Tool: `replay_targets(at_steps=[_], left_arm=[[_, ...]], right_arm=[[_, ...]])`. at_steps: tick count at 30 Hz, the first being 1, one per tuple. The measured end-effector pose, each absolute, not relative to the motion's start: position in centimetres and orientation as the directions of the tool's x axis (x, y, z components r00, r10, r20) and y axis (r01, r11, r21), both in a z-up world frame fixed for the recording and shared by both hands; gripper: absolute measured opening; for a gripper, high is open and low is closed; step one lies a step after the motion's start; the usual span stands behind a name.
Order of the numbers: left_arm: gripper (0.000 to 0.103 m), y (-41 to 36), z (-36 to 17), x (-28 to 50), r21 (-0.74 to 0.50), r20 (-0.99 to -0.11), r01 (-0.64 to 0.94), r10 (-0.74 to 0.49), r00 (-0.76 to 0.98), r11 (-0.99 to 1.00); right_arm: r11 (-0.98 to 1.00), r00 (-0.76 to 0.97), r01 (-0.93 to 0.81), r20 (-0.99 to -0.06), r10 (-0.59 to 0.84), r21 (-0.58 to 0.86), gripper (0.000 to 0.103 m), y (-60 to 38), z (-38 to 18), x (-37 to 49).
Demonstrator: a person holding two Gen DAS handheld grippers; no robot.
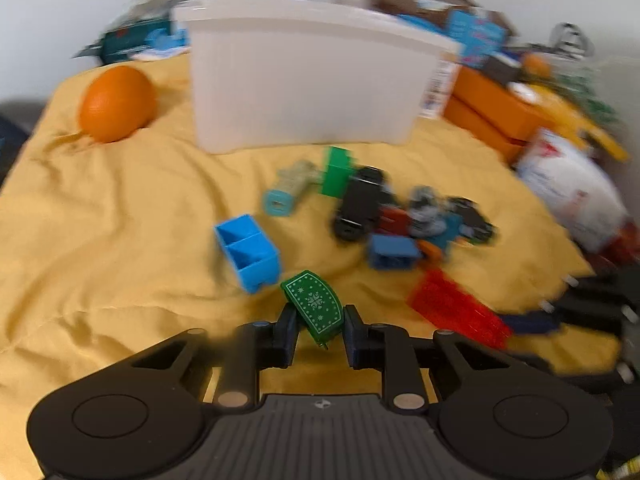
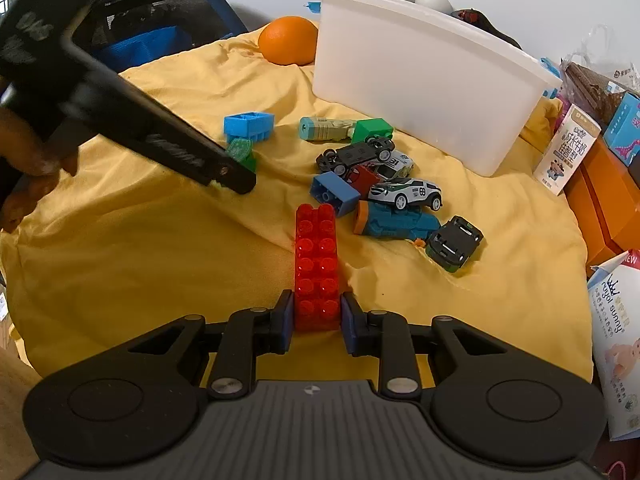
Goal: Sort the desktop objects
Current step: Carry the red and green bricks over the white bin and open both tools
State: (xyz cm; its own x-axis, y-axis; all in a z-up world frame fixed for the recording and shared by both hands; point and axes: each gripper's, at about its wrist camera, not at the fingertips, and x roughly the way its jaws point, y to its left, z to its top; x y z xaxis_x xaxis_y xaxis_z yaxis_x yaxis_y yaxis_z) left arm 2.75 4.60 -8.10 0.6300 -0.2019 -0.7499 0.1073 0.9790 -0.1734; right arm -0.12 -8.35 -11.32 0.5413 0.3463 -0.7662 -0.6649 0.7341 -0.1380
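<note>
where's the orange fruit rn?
The round orange fruit sits on the yellow cloth beside the left end of the white plastic bin, far upper-left in the left wrist view, apart from the toys.

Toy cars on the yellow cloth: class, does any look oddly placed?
Yes. Two lie upside down: the black-chassis car beside the green brick, wheels up, and the dark car at the pile's right edge. The white car stands upright.

Your left wrist view is smeared with motion blur, your right stays sharp; both evenly bright, edges fisheye-bent.
</note>
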Motion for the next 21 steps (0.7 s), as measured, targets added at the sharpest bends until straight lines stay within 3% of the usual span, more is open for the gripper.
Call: replay_targets(at_steps=[6,9,12,13,14,15,17,18,21], left_arm=[[0.027,3.2,-8.4,0.1,-0.328,-0.713,0.268,-0.424,0.559,0.906],[0.027,2.9,-9.3,-0.5,-0.345,-0.715,0.282,-0.446,0.538,0.895],[0.027,4.1,-9.5,-0.5,-0.398,-0.697,0.248,-0.467,0.544,0.883],[0.027,4.3,-9.5,-0.6,-0.393,-0.697,0.238,-0.456,0.554,0.888],[0.028,4.5,-9.3,-0.8,-0.38,-0.698,0.23,-0.441,0.564,0.896],[0.029,4.6,-9.2,-0.7,-0.366,-0.701,0.226,-0.427,0.571,0.903],[0.046,4.7,-8.8,-0.9,-0.312,-0.712,0.22,-0.381,0.59,0.924],[0.05,4.5,-8.5,-1.1,-0.27,-0.716,0.225,-0.351,0.603,0.936],[0.053,4.0,-7.3,-1.7,-0.173,-0.717,0.255,-0.299,0.63,0.951]], right_arm=[[0.738,0.545,-0.661,-0.764,0.346,-0.138,0.029,-8.3,-11.2,-0.2],[0.733,0.561,-0.666,-0.74,0.37,-0.138,0.04,-8.1,-11.4,0.0],[0.731,0.557,-0.673,-0.726,0.404,-0.11,0.04,-7.9,-11.9,0.6],[0.734,0.548,-0.673,-0.729,0.41,-0.093,0.037,-8.0,-11.8,0.9],[0.738,0.538,-0.67,-0.735,0.412,-0.077,0.027,-8.0,-11.7,1.1],[0.744,0.533,-0.665,-0.74,0.41,-0.067,0.027,-8.1,-11.6,1.1],[0.751,0.532,-0.657,-0.749,0.395,-0.07,0.027,-8.3,-11.4,0.9],[0.752,0.53,-0.655,-0.753,0.391,-0.07,0.027,-8.4,-11.3,0.8],[0.758,0.53,-0.649,-0.757,0.382,-0.072,0.027,-9.0,-11.3,0.4]])
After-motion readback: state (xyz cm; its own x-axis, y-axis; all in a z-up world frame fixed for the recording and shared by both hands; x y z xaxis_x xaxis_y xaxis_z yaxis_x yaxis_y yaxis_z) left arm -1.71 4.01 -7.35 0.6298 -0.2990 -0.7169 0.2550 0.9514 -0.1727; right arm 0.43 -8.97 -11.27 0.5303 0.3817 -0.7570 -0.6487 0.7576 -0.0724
